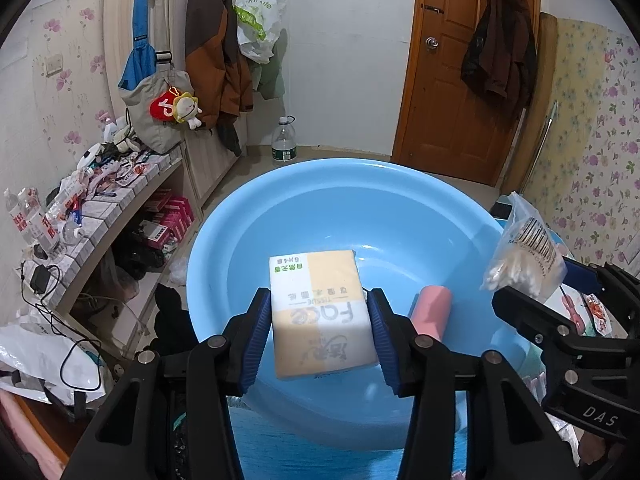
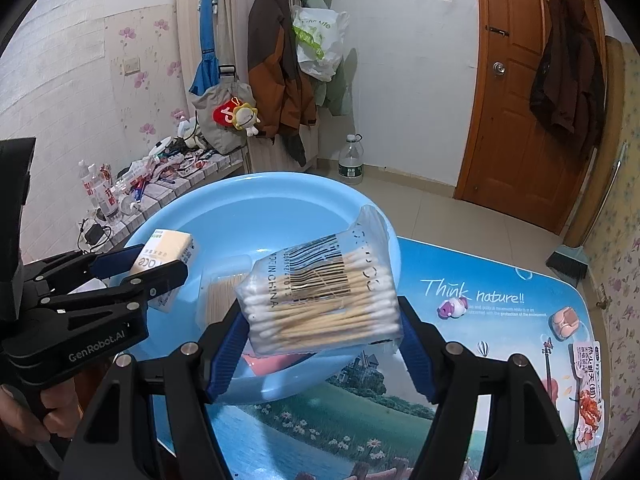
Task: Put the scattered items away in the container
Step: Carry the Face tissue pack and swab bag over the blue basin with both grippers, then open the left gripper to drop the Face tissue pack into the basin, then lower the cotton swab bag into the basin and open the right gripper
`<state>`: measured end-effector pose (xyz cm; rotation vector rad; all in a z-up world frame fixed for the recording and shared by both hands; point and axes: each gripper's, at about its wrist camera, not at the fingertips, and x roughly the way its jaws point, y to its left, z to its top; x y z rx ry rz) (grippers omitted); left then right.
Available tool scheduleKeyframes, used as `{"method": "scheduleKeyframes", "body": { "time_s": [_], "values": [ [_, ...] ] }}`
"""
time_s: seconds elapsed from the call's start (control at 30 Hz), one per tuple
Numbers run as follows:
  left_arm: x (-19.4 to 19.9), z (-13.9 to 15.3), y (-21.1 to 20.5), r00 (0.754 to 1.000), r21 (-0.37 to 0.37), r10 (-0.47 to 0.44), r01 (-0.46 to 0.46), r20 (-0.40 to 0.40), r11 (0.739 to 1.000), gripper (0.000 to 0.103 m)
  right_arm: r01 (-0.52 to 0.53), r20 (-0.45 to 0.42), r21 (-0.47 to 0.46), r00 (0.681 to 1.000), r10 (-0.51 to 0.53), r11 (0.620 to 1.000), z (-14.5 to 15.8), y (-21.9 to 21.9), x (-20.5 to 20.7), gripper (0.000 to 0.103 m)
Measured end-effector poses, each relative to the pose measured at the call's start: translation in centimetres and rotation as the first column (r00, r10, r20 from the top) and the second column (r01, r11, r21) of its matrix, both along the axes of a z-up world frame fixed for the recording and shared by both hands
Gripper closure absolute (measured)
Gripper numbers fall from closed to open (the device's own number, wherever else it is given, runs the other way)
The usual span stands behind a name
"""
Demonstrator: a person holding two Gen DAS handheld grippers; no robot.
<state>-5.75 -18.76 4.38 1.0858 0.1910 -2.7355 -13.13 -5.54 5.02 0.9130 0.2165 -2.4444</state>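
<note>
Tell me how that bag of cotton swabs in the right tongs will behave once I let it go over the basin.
The bag of cotton swabs looks light and its clear film crumples, so it should drop softly into the blue basin. The loose film above the sticks is floppy and may snag a pad. Packed flat, it probably won't roll like the pink roll.

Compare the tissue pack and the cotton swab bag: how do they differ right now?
The tissue pack is an opaque yellow-and-white block in the left tongs; the cotton swab bag is clear, crinkled plastic showing its swabs, in the right tongs. Both are gripped above the blue basin.
</note>
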Motion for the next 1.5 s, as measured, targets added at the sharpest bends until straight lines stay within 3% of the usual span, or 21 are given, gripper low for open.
{"method": "scheduleKeyframes", "body": {
  "time_s": [0.2, 0.33, 0.9, 1.13, 1.37, 1.5],
  "values": [
    [-0.1, -0.4, 0.1, 1.0, -0.001, -0.005, 0.005, 0.013, 1.0, 0.055, 0.002, 0.0, 0.001, 1.0, -0.002, 1.0, -0.1, 0.3, 0.2, 0.031],
    [0.0, -0.3, 0.3, 1.0, -0.009, -0.01, 0.01, 0.008, 1.0, 0.046, 0.002, 0.0, 0.002, 1.0, -0.002, 1.0, -0.1, 0.3, 0.3, 0.031],
    [0.8, -0.1, -0.6, 1.0, -0.019, -0.006, 0.006, 0.001, 1.0, 0.039, -0.014, 0.005, 0.017, 1.0, 0.014, 1.0, -0.9, -0.6, 0.6, 0.031],
    [0.8, 0.1, -0.8, 1.0, -0.027, -0.011, 0.011, -0.012, 1.0, 0.029, -0.012, -0.004, 0.034, 1.0, 0.012, 0.999, -1.0, -1.2, 0.6, 0.031],
    [1.3, 0.4, -1.1, 1.0, -0.05, -0.001, -0.001, -0.024, 0.999, 0.011, -0.011, -0.008, 0.044, 1.0, 0.011, 0.999, -0.9, -1.9, 0.2, 0.031],
    [1.4, 0.3, -1.5, 1.0, -0.052, 0.015, -0.016, -0.021, 0.999, 0.01, -0.005, -0.01, 0.046, 1.0, 0.006, 0.999, -0.8, -2.2, -0.2, 0.031]
  ]
}}
